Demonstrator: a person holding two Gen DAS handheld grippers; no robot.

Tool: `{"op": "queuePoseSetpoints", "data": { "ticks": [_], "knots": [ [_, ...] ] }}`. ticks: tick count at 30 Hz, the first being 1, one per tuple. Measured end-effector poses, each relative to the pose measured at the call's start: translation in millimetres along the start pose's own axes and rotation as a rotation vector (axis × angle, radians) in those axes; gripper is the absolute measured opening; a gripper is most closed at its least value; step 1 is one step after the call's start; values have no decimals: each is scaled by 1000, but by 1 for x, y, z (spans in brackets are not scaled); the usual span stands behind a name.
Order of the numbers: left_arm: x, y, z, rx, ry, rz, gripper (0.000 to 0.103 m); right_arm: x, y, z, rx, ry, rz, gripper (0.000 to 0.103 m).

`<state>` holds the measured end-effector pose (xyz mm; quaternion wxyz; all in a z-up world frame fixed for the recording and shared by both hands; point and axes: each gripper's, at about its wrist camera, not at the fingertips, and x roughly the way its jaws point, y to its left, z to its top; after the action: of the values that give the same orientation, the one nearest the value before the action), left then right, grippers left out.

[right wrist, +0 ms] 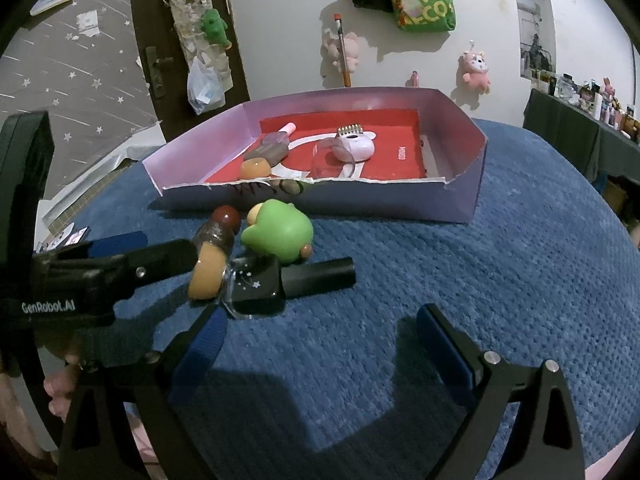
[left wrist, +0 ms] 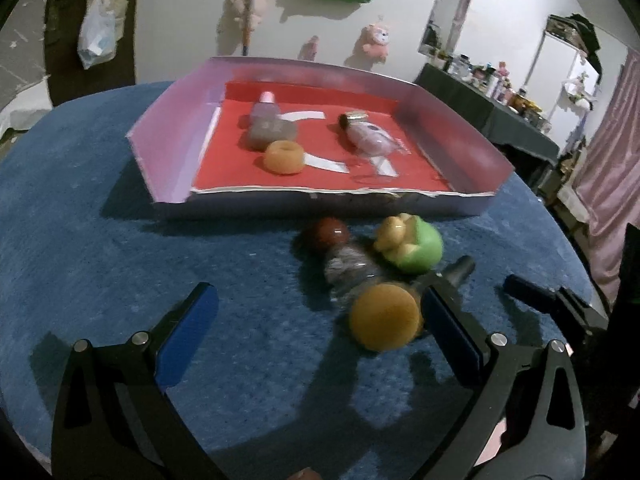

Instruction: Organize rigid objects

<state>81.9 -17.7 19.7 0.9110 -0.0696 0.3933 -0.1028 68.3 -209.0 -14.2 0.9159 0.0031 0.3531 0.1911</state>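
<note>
A lilac tray with a red floor holds a brown bottle with a pink cap, an orange ring and a pink-white shaver. In front of it on the blue cloth lie a brown-capped bottle, an orange disc at its near end, a green toy and a black starred device. My left gripper is open, with the disc just inside its right finger. My right gripper is open over bare cloth.
The blue cloth covers a round table whose edge curves away on both sides. Plush toys and a green bag hang on the wall behind. A cluttered dark shelf stands far right. One right-gripper finger shows beside the pile.
</note>
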Motion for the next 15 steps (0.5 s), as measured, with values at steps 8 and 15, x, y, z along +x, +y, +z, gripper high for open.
{"op": "queuePoseSetpoints", "data": {
  "ticks": [8, 15],
  "knots": [
    [8, -11, -5, 51, 9, 44, 103, 0, 1, -2, -6, -3, 4, 98],
    [6, 14, -10, -3, 5, 64, 103, 4, 7, 2, -46, -3, -22, 98]
  ]
}}
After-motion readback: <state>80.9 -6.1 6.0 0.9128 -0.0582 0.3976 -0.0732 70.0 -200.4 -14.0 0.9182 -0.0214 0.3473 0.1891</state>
